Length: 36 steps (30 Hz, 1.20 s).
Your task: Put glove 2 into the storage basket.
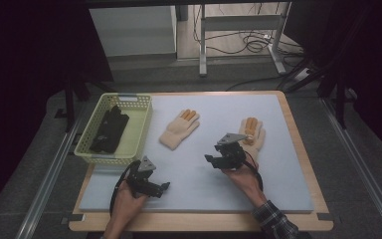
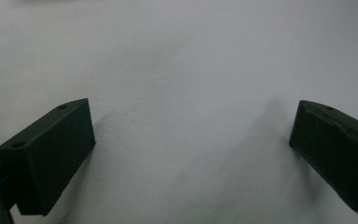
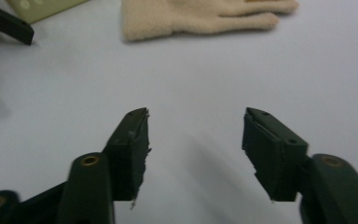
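Left gripper (image 1: 165, 187), nearest the viewer, rests wide open over bare mat (image 1: 278, 189) — idle. Right gripper (image 1: 210, 159), part-open and empty, points toward the nearer cream glove (image 1: 179, 128), likely bound for the basket (image 1: 139, 129) — the second glove (image 1: 253, 133) lies just behind it.

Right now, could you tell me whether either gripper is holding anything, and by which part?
Nothing is held. The left gripper and right gripper both have open jaws over the bare mat.
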Each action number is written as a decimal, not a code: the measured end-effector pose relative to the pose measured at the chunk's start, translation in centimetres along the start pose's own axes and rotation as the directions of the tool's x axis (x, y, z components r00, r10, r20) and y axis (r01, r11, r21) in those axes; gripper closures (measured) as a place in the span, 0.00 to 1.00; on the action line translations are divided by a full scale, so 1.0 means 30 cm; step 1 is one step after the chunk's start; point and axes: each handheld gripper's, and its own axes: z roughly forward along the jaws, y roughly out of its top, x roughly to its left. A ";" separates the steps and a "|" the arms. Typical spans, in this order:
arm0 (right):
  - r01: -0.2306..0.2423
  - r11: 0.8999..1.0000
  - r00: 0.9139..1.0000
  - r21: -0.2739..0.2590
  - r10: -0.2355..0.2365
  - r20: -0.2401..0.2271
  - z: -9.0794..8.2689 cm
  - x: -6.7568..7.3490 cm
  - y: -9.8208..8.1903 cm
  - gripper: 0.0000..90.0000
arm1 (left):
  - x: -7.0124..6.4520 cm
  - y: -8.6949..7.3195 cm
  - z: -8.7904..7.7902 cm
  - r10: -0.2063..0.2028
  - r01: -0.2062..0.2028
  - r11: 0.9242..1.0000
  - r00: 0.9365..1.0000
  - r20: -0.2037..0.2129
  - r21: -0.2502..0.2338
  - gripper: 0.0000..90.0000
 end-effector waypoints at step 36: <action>0.010 1.000 1.000 -0.003 -0.010 -0.013 0.314 -0.045 0.231 0.64 | 0.000 0.000 0.000 -0.001 0.001 1.000 1.000 0.001 -0.002 0.00</action>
